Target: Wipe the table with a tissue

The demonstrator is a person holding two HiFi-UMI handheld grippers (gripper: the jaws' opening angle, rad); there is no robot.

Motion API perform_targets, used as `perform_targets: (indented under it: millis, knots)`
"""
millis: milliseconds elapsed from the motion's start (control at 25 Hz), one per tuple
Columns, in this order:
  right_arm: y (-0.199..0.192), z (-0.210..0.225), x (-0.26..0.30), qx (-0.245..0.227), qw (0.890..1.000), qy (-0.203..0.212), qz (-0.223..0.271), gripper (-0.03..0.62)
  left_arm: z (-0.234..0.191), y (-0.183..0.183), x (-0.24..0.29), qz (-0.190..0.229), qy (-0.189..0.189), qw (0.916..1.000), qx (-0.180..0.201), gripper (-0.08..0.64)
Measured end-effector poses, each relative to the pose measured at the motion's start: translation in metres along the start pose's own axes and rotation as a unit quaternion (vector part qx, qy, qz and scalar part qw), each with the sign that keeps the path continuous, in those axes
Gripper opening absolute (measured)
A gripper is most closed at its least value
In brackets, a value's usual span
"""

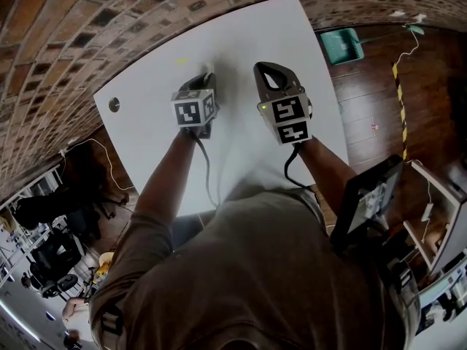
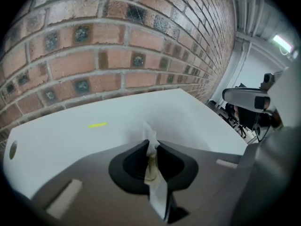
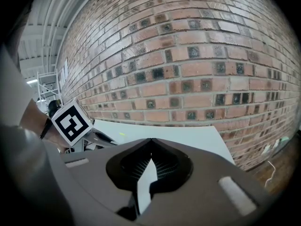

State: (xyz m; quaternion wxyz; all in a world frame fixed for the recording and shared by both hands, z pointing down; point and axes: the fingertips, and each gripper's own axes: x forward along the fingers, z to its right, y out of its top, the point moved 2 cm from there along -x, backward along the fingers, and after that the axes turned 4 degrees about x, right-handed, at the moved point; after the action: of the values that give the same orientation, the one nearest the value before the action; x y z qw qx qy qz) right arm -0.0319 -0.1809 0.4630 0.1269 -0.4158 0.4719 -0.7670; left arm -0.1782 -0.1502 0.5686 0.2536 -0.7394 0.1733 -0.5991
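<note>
Now we hold the left tongs (image 2: 149, 150) pinched on a white tissue (image 2: 151, 138), whose crumpled end pokes out past their tips over the white desk (image 2: 61, 140); we cannot tell whether it touches. Our right tongs (image 3: 150, 145) hover just beside them, tips pressed together and empty. Ahead of the left tongs lies a short yellow mark (image 2: 97, 125), then a brick wall (image 2: 117, 41).
</note>
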Motion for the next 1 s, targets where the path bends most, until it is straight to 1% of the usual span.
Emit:
perform_targets:
  millis: [240,360,520,600,680,760,840,1000]
  knots:
    - [0.0,0.0,-0.004,-0.001,1.0,-0.001,0.003,0.014,0.014,0.0,0.004,-0.007,-0.014,0.9997,0.019,0.025]
    - [0.0,-0.001,-0.006,-0.002,1.0,-0.002,0.003,0.014,0.016,-0.002,0.005,-0.009,-0.013,0.9993,0.034,0.025]
    - [-0.002,-0.003,-0.012,-0.002,1.0,-0.004,0.004,0.014,0.018,-0.002,0.001,-0.005,-0.018,0.9994,0.03,0.025]
    - [0.001,-0.003,-0.015,-0.005,1.0,-0.005,0.007,0.014,0.021,0.002,-0.002,0.014,-0.03,0.9993,0.02,0.025]
    - [0.004,-0.004,-0.019,-0.009,1.0,-0.005,0.012,0.014,0.026,0.006,-0.005,0.043,-0.045,0.998,0.007,0.025]
    - [0.005,-0.006,-0.025,-0.012,1.0,-0.005,0.015,0.014,0.033,0.011,-0.017,0.063,-0.051,0.9967,0.001,0.025]
    - [0.005,-0.01,-0.03,-0.013,1.0,-0.003,0.02,0.014,0.036,0.016,-0.036,0.075,-0.044,0.9962,-0.007,0.025]
    - [0.008,-0.024,-0.044,-0.019,0.999,0.007,0.033,0.014,0.037,0.013,-0.066,0.11,-0.028,0.9931,-0.028,0.025]
